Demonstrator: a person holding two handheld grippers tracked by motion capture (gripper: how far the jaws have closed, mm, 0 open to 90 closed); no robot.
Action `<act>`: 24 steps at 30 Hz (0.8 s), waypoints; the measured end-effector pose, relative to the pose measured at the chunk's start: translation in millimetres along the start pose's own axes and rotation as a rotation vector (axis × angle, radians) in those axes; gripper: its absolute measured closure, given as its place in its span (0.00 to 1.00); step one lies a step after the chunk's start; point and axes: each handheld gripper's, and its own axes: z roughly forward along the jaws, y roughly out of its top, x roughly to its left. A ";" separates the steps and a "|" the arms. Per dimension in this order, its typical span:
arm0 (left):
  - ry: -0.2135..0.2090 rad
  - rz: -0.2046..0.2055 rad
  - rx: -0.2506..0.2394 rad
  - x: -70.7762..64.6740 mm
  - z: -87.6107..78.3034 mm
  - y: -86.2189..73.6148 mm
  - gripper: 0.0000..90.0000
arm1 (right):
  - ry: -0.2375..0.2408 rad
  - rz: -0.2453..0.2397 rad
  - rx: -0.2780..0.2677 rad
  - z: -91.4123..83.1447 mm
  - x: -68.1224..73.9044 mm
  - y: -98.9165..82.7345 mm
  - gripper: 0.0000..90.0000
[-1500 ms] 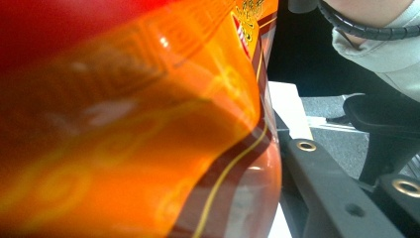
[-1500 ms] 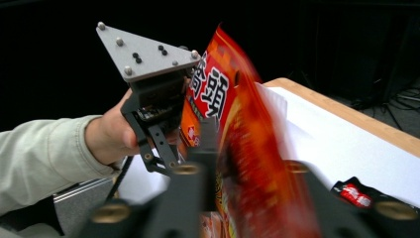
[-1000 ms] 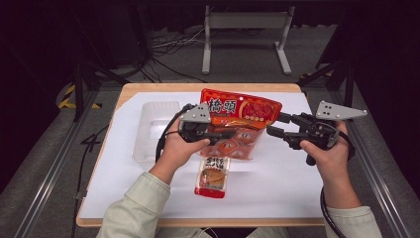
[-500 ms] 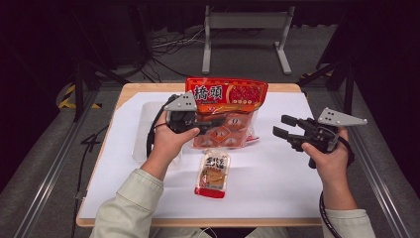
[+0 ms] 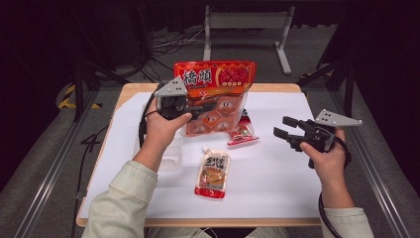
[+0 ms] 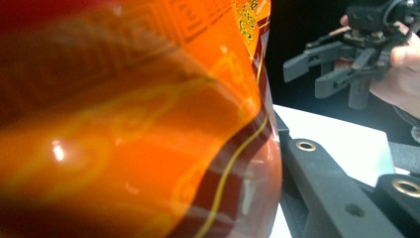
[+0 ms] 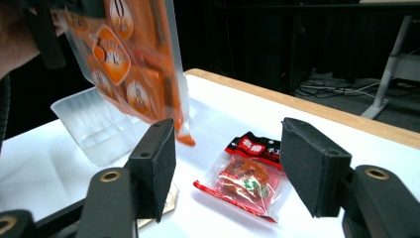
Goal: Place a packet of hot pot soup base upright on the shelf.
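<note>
Left gripper (image 5: 198,110), jaws clamped on orange bag (image 5: 215,94), has lifted it off table (image 5: 277,193); small red packet (image 5: 242,134) now uncovered. Right gripper (image 5: 287,133) jaws apart, idle.

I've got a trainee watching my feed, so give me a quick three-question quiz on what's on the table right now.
1. True or false: the left gripper holds the big orange snack bag up off the table.
2. Which small packet lies nearer the person: A) the red packet or B) the pale sauce pouch?
3. Fill in: the right gripper is ____, holding nothing.

Key
1. True: the bag hangs lifted, with its lower edge above the white table in the right gripper view.
2. B: the pouch lies closer to the table's near edge.
3. Open: the jaws stand apart, facing the red packet.
</note>
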 end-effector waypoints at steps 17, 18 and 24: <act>0.175 -0.067 -0.007 40.6 -31.6 -5.6 0.79 | -0.020 0.022 0.031 3.8 -11.4 -11.0 0.45; 0.185 -0.068 -0.005 42.6 -33.3 -6.1 0.79 | -0.023 0.022 0.032 3.6 -11.8 -11.1 0.45; 0.227 -0.083 -0.010 52.1 -40.6 -10.4 0.79 | -0.047 0.011 0.047 4.2 -13.0 -12.7 0.45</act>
